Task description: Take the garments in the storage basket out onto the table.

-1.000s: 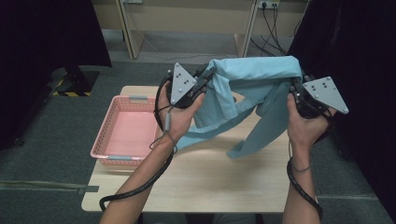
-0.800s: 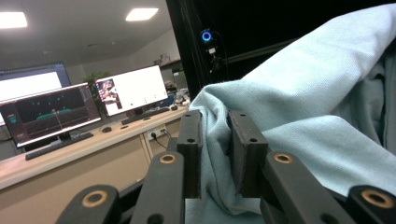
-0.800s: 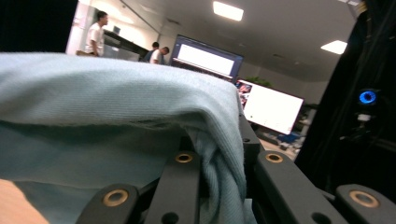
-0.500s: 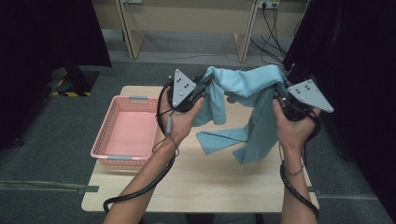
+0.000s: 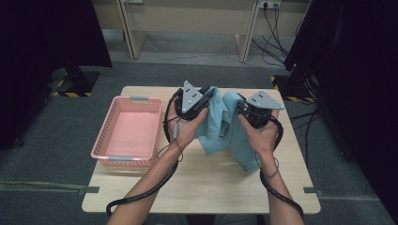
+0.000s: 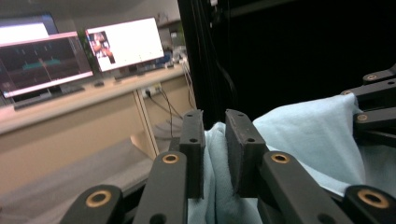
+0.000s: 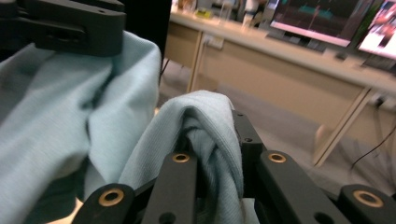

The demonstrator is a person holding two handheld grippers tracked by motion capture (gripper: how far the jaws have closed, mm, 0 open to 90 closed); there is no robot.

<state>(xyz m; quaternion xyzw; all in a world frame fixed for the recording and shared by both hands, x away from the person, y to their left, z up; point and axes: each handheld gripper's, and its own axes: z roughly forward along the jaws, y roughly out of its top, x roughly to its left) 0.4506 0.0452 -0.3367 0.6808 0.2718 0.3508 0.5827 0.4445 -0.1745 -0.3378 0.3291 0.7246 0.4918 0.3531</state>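
Observation:
A light blue cloth hangs bunched between my two grippers above the wooden table. My left gripper is shut on its left edge; in the left gripper view the cloth is pinched between the black jaws of that gripper. My right gripper is shut on the other edge, and the right gripper view shows the cloth draped over and between its jaws. The two grippers stand close together, with the cloth folded and its lower end drooping onto the table.
A pink plastic basket stands on the left part of the table. Desk legs and cables lie on the floor beyond the table. Monitors stand on a far desk.
The two grippers have come together from wide apart. The cloth, stretched out between them a second ago, is now folded in half and hangs lower.

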